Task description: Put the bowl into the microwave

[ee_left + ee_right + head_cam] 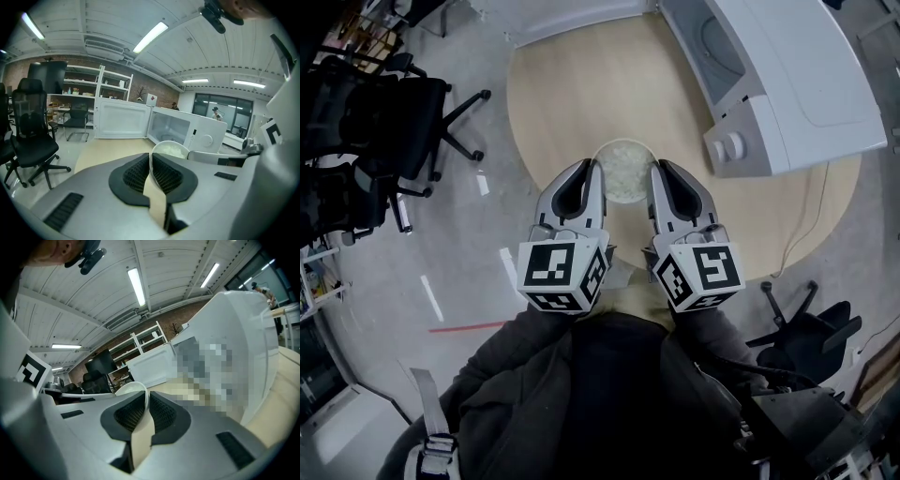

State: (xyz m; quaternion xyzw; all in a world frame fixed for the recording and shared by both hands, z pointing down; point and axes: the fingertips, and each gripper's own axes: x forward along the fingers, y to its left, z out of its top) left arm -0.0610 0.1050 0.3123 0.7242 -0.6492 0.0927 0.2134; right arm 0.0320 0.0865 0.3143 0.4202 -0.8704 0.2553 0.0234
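Observation:
A white bowl (623,169) filled with something white and grainy hangs over the round wooden table (562,103), carried by both grippers. My left gripper (591,173) is shut on the bowl's left rim, my right gripper (657,173) on its right rim. In the left gripper view the rim of the bowl (171,149) runs between the black pads of that gripper (151,165). The right gripper view shows the same grip, its gripper (146,404) pinching the bowl's (127,390) edge. Ahead to the right stands the white microwave (787,84) (197,131), its door (123,119) swung wide open.
Black office chairs (389,122) stand on the floor left of the table, and another chair (806,328) is at the lower right. A thin cable (811,211) crosses the table's right part. Shelving (101,86) lines the far wall.

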